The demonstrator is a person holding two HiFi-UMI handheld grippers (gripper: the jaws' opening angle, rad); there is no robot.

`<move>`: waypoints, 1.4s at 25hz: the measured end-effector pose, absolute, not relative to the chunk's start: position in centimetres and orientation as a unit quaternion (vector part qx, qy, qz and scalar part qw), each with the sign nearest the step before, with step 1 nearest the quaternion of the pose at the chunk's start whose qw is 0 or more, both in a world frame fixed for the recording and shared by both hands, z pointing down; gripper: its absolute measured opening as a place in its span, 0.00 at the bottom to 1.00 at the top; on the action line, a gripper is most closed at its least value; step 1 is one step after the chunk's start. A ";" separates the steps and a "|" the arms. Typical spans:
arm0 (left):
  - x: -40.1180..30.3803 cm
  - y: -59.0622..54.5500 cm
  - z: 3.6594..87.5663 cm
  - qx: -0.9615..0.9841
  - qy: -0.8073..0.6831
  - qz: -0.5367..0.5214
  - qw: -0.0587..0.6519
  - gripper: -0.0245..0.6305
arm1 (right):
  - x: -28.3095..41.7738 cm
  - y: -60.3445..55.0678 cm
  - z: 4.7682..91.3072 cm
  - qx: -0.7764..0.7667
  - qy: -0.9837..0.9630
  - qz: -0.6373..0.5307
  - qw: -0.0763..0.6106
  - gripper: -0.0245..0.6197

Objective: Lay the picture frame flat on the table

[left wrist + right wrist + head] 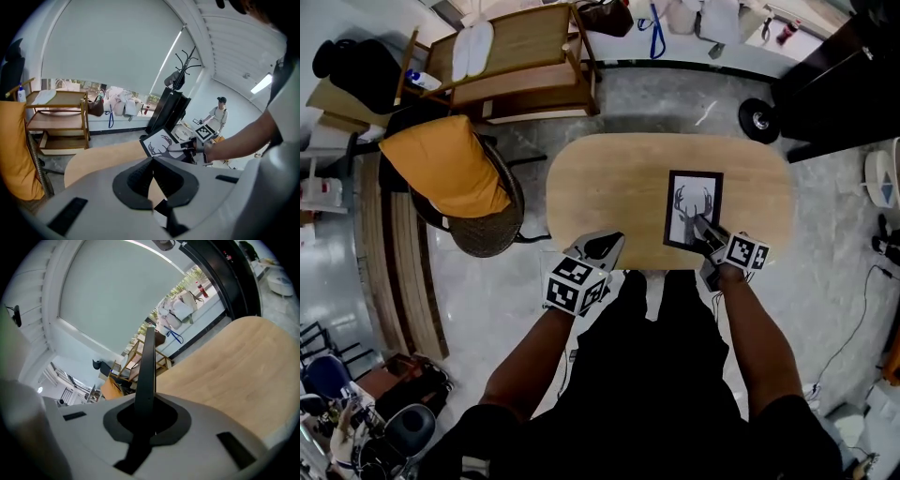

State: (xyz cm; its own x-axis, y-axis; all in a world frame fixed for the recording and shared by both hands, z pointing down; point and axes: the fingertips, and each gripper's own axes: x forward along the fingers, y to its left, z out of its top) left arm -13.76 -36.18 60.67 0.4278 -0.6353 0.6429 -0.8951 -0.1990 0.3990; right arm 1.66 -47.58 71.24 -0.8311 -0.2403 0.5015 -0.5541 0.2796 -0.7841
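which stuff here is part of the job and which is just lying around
Job: frame, held in the right gripper; table.
Lying about: chair, orange cushion, wooden shelf; left gripper, shut, empty.

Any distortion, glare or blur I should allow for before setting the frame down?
Head view: sharp and evenly lit, room edges bowed by the wide lens, no glare on the picture frame. Right gripper view: heavy fisheye, and the frame shows edge-on as a dark silhouette. Left gripper view: same fisheye, dark corners, near foreground slightly soft.
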 end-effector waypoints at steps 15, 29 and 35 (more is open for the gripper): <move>-12.3 -38.5 67.8 0.703 -0.526 0.183 0.443 0.04 | -1.4 -50.4 88.8 0.243 -0.737 0.592 0.218 0.05; -12.1 -38.5 70.5 0.682 -0.524 0.190 0.473 0.04 | -3.7 -51.2 93.8 0.210 -0.753 0.580 0.228 0.05; -12.6 -38.3 70.7 0.678 -0.526 0.192 0.476 0.04 | -1.6 -51.1 97.1 0.236 -0.739 0.549 0.311 0.21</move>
